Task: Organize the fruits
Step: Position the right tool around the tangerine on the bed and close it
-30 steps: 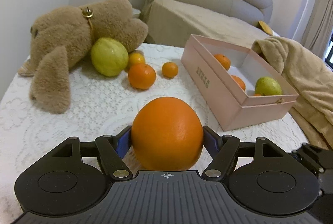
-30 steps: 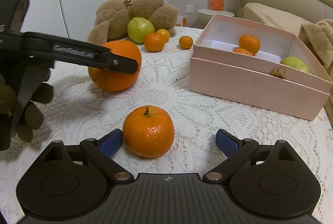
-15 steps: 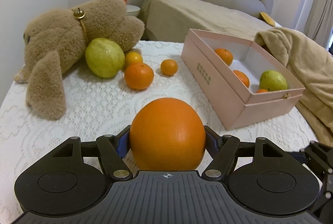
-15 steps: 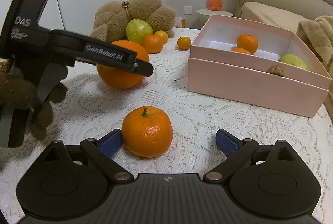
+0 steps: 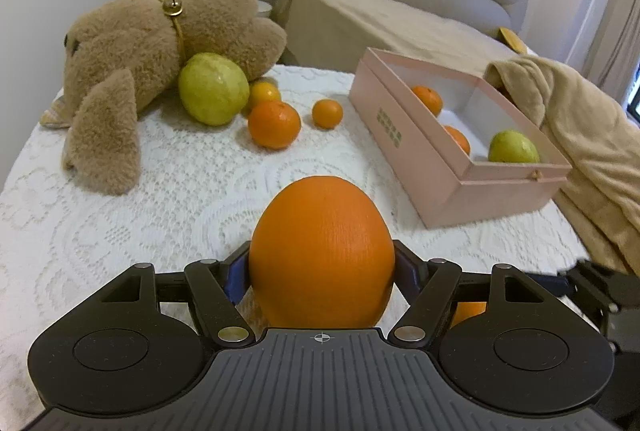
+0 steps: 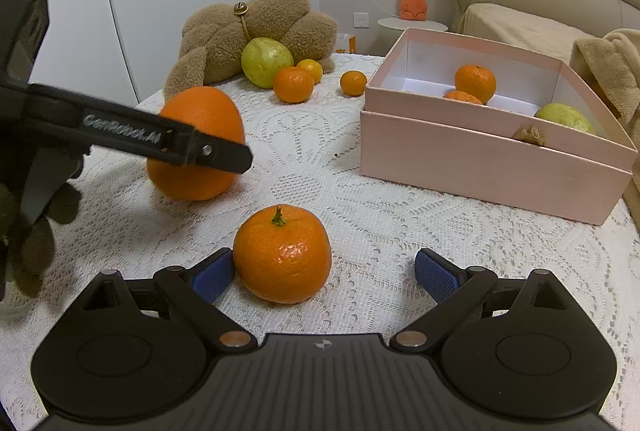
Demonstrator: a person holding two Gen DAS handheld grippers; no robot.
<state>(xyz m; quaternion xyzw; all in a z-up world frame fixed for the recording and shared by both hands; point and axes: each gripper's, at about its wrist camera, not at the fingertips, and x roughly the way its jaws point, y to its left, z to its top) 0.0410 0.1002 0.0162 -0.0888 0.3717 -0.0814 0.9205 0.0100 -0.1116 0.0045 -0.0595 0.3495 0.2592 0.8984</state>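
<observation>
My left gripper (image 5: 320, 267) is shut on a big orange (image 5: 322, 251), which fills the space between its blue pads. From the right wrist view the same left gripper (image 6: 192, 151) crosses in front of that big orange (image 6: 200, 111) over the lace cloth. My right gripper (image 6: 324, 271) stands open around a stemmed tangerine (image 6: 282, 255) that rests on the cloth close to its left pad. A pink box (image 5: 440, 167) at the right holds two tangerines and a green fruit (image 5: 513, 147); its front wall (image 6: 480, 159) faces the right gripper.
A brown plush bear (image 5: 160, 43) lies at the back left. Against it sit a large green fruit (image 5: 212, 93) and three small tangerines (image 5: 274, 125). A tan blanket (image 5: 580, 119) drapes beside the box. A gloved hand (image 6: 24, 231) holds the left gripper.
The left gripper, still holding the big orange, has shifted a little left and lower in the right wrist view. The right gripper stays open around the tangerine.
</observation>
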